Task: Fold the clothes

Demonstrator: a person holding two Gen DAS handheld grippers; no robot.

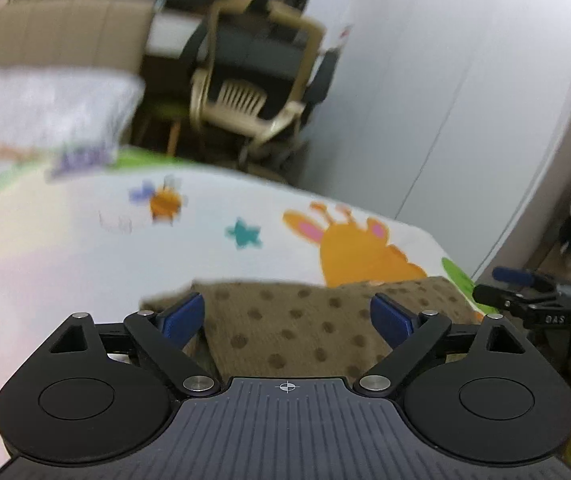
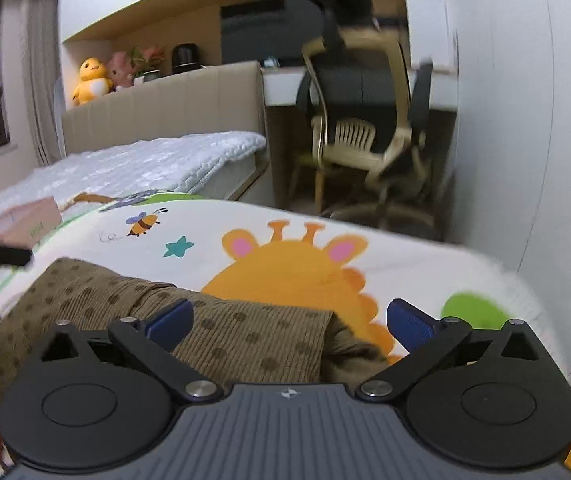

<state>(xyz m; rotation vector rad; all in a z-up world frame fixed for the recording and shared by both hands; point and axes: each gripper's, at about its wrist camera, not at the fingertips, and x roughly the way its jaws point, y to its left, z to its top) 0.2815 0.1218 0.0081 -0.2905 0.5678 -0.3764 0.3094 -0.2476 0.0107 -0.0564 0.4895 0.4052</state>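
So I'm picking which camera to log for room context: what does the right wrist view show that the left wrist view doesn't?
Only the right wrist view shows the yellow chick plush and the flowers on the ledge behind the headboard, plus the shelf up top. Only the left wrist view shows the right gripper from the side at its right edge. Both share the brown polka-dot garment between open jaws, the giraffe-print sheet and the office chair.
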